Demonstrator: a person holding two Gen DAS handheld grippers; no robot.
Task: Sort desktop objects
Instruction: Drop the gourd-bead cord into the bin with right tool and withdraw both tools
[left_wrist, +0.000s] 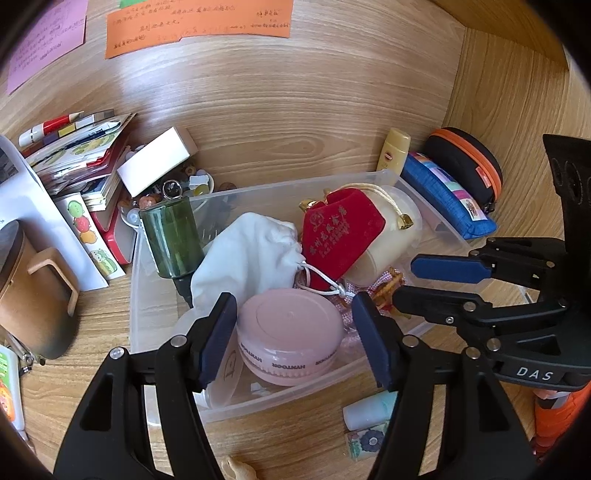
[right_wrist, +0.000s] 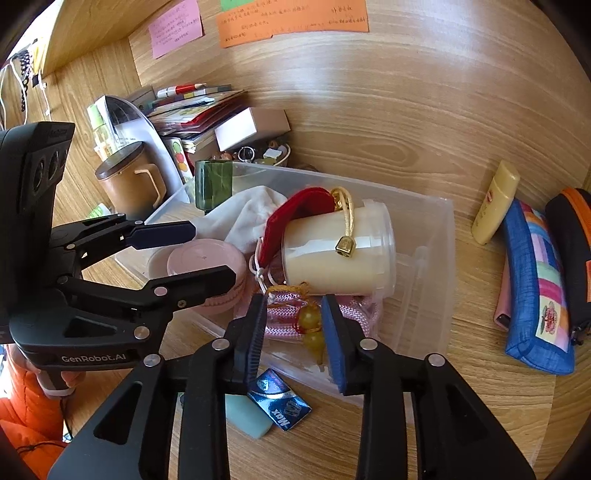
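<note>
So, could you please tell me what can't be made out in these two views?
- Notes: the writing on the orange note and pink note is too small and blurred in both views.
- Clear bin: its floor is hidden by the white pouch, red pouch and pink jar.
- Blue packet: partly hidden by the right gripper, right view.
- Mug: cut by the left view's edge.
</note>
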